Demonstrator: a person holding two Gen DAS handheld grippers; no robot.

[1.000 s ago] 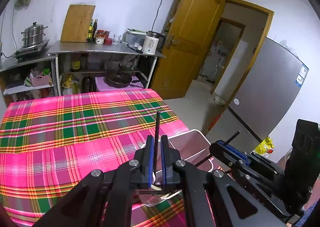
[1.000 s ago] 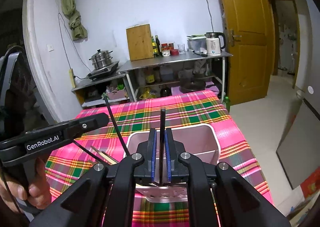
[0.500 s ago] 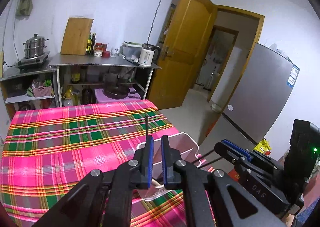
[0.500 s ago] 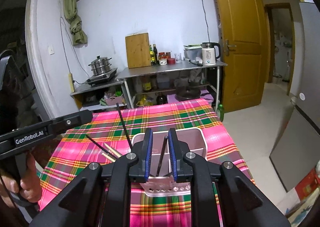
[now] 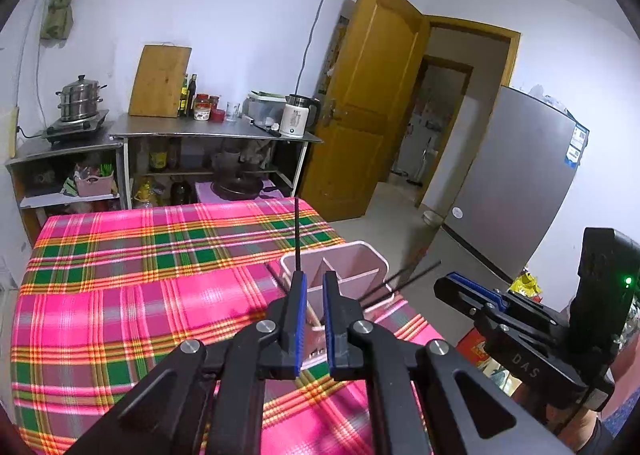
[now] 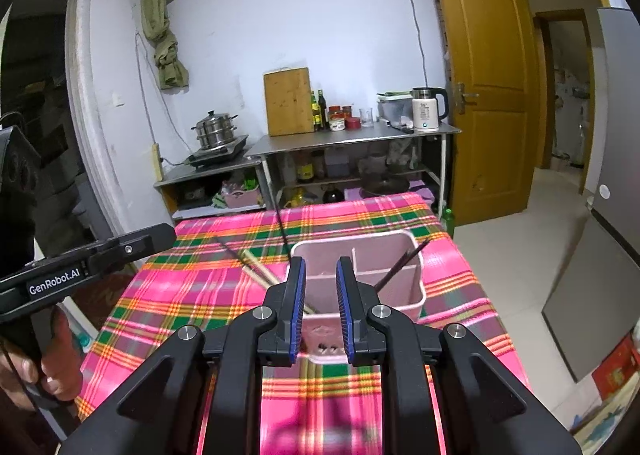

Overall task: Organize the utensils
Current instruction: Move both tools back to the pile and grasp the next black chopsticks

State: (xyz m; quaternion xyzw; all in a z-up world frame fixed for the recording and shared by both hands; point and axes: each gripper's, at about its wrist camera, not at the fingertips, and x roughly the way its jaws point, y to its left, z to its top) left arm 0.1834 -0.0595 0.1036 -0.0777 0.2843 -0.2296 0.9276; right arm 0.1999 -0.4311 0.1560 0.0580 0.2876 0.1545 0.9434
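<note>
**Leaning chopsticks and a light holder near the edge**

The main danger, in my judgement, is the pink utensil holder [image 6: 400, 295]. It looks light, and in the left wrist view it stands close to the far right edge of the worktop [image 6: 180, 295]. Two black chopsticks [image 6: 404, 265] lean in its right compartment, with their tips over the rim. A push from either tool could tip them out, or slide the holder toward the floor.

One more black chopstick [image 6: 282, 227] rises steeply at the holder's left rear corner. Its lower end is hidden, so I cannot tell if it is inside the holder or outside. If it only leans there, a small touch may make it fall.

Some utensils are not yet sorted. A pair of wooden chopsticks [image 6: 260, 269] and a dark chopstick [image 6: 226, 249] lie on the plaid cloth, just left of the holder. They are thin and flat, so a pinch may slip or catch the cloth instead. The two tools are also near each other and could knock together.

The right hand-held gripper [image 6: 321, 265] has just been opening its jaws. They now stand moderately apart with nothing between them, and they touch nothing; only the holder shows through the gap. The left hand-held gripper [image 5: 311, 279] is practically closed, with only a narrow slit between its pads. It holds nothing that I can see.
</note>
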